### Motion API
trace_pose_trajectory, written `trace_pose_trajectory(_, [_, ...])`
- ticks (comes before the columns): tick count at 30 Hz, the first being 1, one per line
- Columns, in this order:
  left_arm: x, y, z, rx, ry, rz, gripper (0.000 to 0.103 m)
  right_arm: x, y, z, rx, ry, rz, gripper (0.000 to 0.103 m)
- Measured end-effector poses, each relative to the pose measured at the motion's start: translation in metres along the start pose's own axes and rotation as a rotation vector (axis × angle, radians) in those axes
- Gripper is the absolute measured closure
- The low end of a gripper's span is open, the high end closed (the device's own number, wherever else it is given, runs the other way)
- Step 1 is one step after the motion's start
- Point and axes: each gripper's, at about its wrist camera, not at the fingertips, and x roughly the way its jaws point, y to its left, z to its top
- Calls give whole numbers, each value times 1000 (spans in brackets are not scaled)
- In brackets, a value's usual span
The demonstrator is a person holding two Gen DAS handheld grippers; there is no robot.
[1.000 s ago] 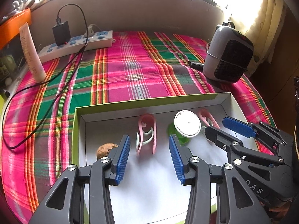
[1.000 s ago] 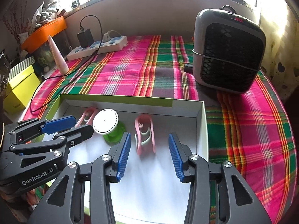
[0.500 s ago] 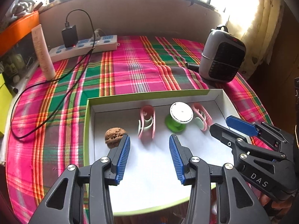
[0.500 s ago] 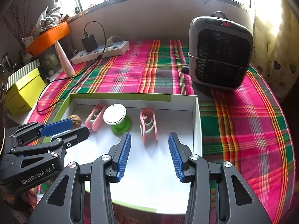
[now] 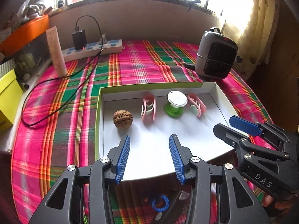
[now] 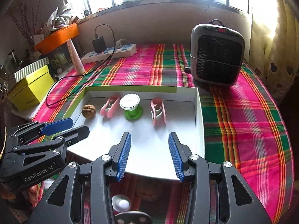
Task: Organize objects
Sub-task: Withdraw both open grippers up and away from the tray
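the left gripper [image 5: 149, 140] points forward and steeply downward, its two black fingers spread apart with the ribbed blue pads [image 5: 123, 158] facing each other across an empty gap; nothing is between them. the right gripper [image 6: 149, 138] is pitched down at much the same angle, its jaws parted about as wide, blue pads [image 6: 175, 156] bare and gripping nothing. the two grippers sit side by side, close together: each shows at the edge of the other's view, angled slightly inward. fingertips of the hand [image 5: 269, 202] holding the right gripper show beneath its body.
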Motion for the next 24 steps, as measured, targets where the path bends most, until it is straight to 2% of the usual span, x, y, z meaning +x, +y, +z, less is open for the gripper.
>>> trace_pose_trajectory(12, [-20,3,-21,-22,-21,-22,61,-23,6,-22,-9,-43,-1,60])
trace_pose_trajectory(20, [-39,8,-43,-28,-43,-54,61,-37,5,-38,-3,-50,37,60])
trace_pose_trajectory(24, [-46,6,-55,2,-40,-68,61,-42,6,-47,-4,-51,53,60])
